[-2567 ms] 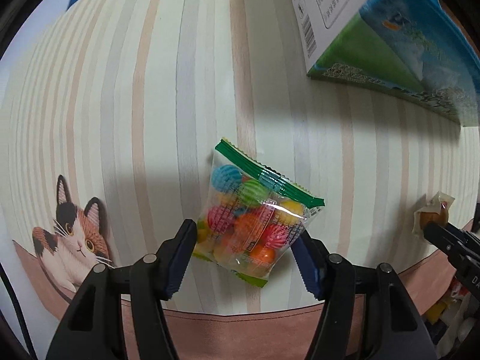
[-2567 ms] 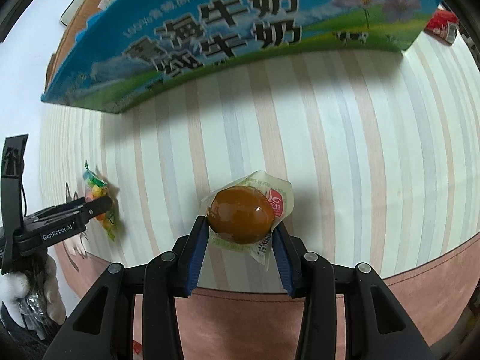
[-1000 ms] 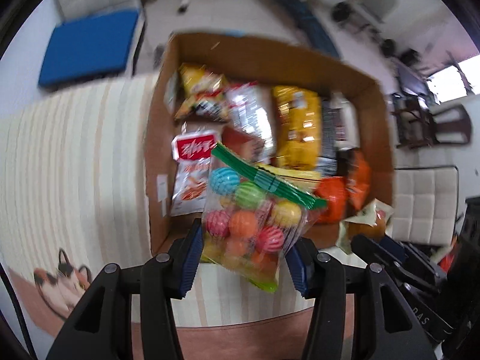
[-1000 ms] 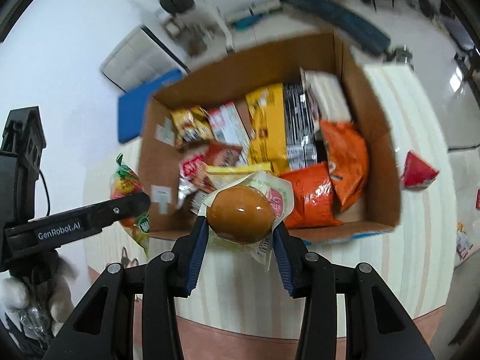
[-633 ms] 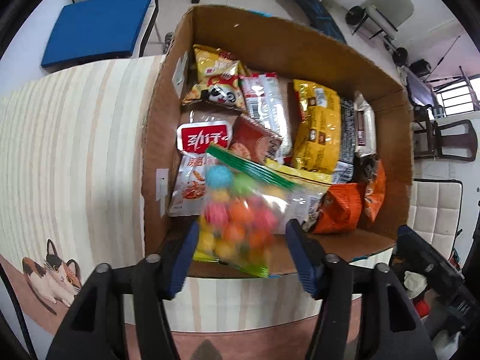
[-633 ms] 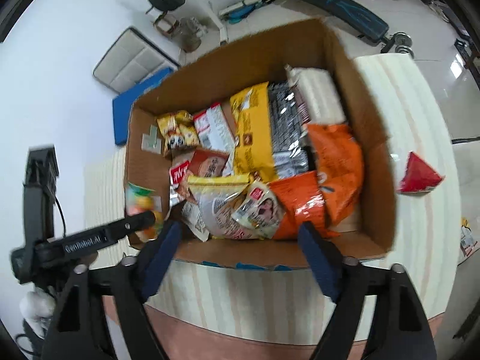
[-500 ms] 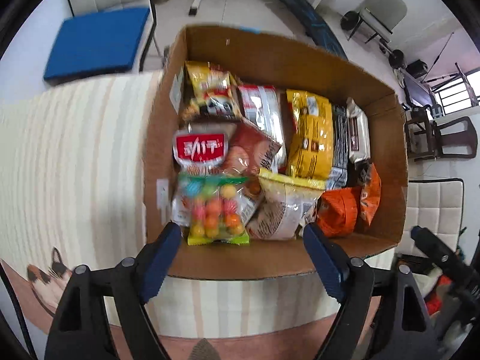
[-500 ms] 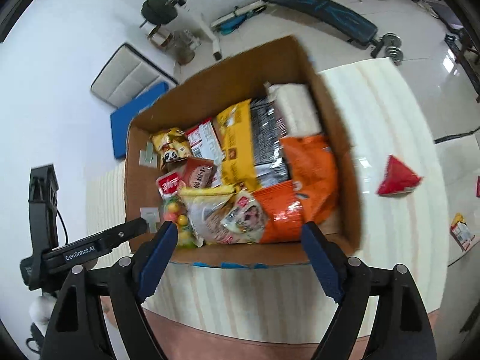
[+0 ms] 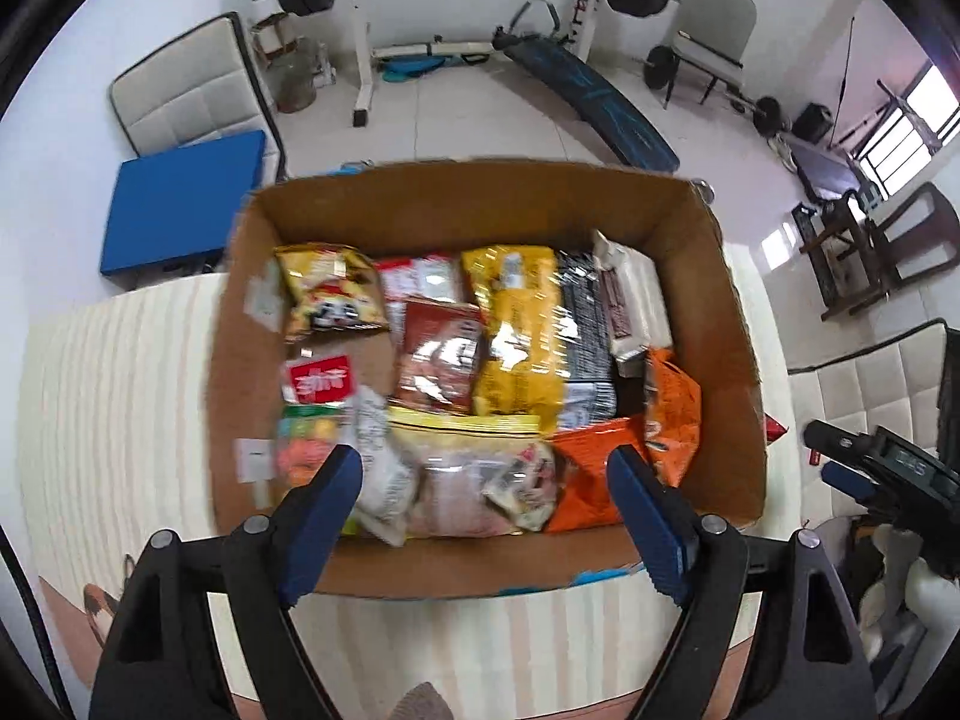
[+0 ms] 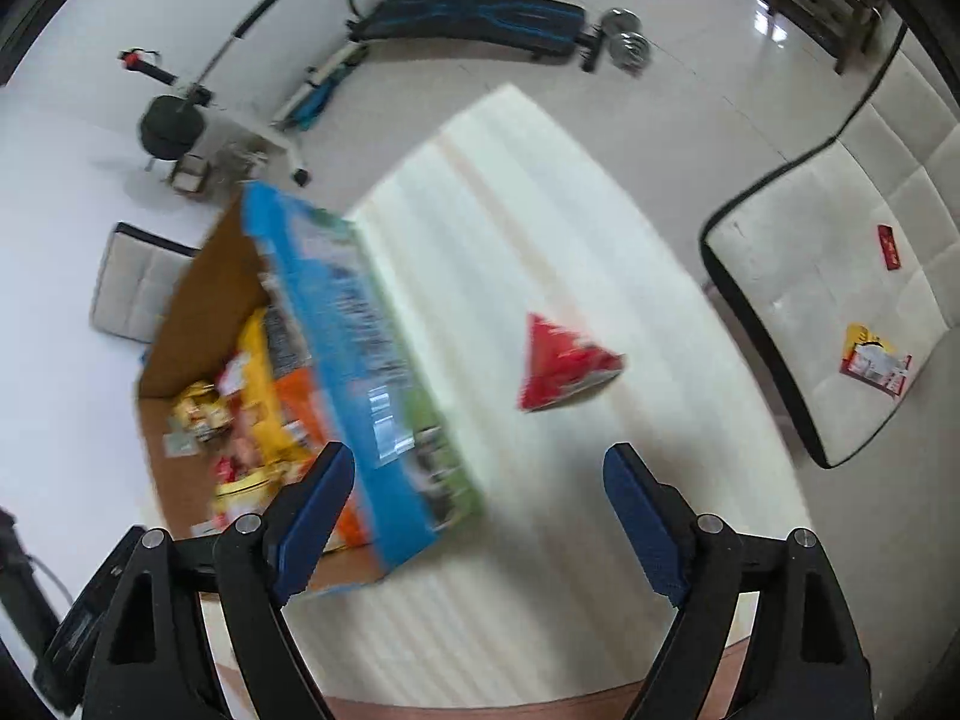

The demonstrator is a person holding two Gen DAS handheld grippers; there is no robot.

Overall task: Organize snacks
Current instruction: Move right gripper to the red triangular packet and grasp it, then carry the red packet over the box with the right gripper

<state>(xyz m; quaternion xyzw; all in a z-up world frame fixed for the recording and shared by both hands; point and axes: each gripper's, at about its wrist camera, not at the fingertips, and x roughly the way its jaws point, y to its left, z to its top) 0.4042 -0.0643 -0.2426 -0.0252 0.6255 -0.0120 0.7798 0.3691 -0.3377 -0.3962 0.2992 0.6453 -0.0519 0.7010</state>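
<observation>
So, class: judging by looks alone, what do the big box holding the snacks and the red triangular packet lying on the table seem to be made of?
Box: looks like cardboard, matte brown inside with raw cut edges, printed blue outside. Red triangular packet: probably thin plastic or foil film, creased, slightly glossy; blur leaves it open.

Each gripper is a black plastic frame with 2 angular arms ending in dark blue, ribbed pads. The left gripper (image 9: 483, 513) shows 4 round silver screw heads across its arms, with triangular cut-outs lower in the frame. The right gripper (image 10: 477, 519) has the same build, again with 4 silver screws. Seen from the left wrist, its black side carries pale lettering too blurred to read.
</observation>
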